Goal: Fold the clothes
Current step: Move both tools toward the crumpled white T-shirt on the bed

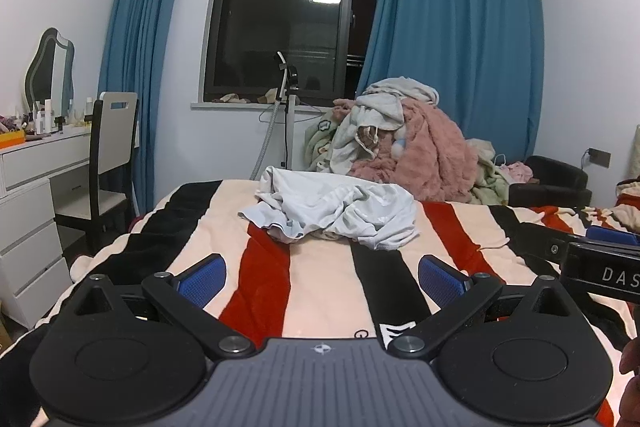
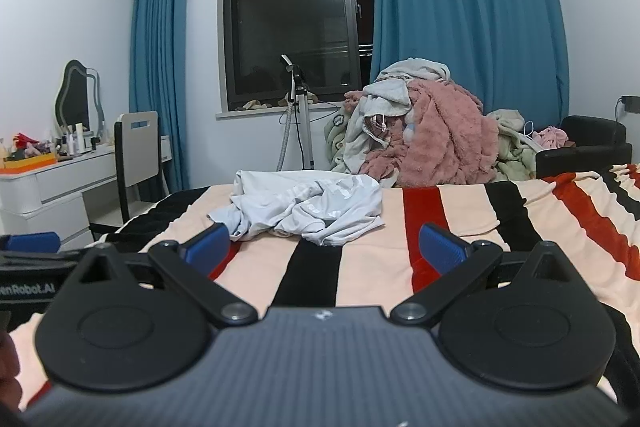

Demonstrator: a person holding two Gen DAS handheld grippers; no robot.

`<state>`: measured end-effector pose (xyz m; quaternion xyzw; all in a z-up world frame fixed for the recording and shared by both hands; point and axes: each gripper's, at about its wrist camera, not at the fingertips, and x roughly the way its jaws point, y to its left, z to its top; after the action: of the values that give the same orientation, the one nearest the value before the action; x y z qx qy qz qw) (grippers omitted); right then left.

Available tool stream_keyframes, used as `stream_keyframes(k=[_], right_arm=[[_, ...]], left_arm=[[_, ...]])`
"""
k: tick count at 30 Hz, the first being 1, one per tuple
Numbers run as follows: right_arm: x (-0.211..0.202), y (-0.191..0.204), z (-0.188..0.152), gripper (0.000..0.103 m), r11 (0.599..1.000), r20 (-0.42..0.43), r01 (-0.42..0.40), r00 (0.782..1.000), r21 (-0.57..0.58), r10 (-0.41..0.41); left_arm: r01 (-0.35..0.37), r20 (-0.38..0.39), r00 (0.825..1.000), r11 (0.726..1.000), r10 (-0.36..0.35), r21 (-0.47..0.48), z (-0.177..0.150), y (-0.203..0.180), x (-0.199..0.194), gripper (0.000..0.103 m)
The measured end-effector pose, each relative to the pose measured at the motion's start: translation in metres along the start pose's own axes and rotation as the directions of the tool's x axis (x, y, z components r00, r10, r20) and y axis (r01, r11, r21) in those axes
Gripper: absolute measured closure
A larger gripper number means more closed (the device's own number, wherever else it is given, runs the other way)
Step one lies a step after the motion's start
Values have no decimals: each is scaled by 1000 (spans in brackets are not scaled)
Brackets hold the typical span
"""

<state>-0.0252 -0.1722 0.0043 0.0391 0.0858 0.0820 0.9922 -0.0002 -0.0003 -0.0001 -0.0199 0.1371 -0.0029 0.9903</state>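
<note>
Clothes: one crumpled pale garment [image 1: 336,211] lay on the striped blanket [image 1: 320,287], near the bed's far edge. Both the left gripper [image 1: 322,281] and the right gripper [image 2: 324,247] hung above the blanket with jaws spread wide, grasping nothing.

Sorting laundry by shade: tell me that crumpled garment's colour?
Pale blue-grey garment, clearest in the left wrist view.
</note>
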Motion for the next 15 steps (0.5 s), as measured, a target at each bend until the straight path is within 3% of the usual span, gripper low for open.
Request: stream_keyframes(k=[15], right_arm=[[11,-11,-3,0,998,-40,18,999,56,-16]], left_arm=[[-9,-31,999,1000,8,-16,-5,1,4,0]])
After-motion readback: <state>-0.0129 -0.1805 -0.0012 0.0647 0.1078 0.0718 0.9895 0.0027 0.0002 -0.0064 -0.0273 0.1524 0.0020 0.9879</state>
